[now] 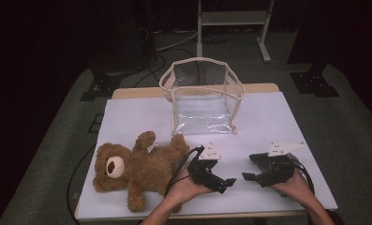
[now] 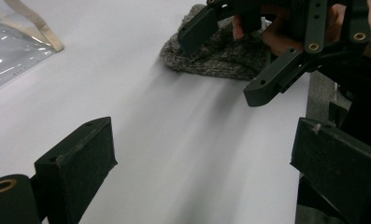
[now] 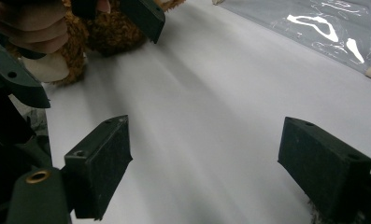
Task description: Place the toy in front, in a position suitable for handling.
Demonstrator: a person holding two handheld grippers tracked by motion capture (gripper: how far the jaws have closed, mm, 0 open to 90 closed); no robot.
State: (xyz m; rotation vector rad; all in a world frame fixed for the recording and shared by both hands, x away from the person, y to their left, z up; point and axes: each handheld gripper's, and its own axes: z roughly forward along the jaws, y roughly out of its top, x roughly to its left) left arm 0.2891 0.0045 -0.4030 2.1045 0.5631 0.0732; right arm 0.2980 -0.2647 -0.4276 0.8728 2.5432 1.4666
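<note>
A brown teddy bear (image 1: 137, 166) lies on its back at the left of the white table (image 1: 277, 122); its leg (image 3: 96, 35) shows in the right gripper view. A clear plastic bag with beige trim (image 1: 202, 93) stands open at the back middle. My left gripper (image 1: 226, 184) rests near the front edge beside the bear, open and holding nothing (image 2: 206, 158). My right gripper (image 1: 249, 167) faces it from the right, open and with nothing between its pads (image 3: 211, 158). A grey knitted cloth (image 2: 216, 58) lies under the right gripper.
Bare white table lies between the two grippers and the clear bag (image 3: 323, 23). The table's front edge (image 1: 207, 216) is close to both hands. A cable (image 1: 176, 168) trails from the left gripper over the bear. A metal stand (image 1: 233, 18) is on the floor behind.
</note>
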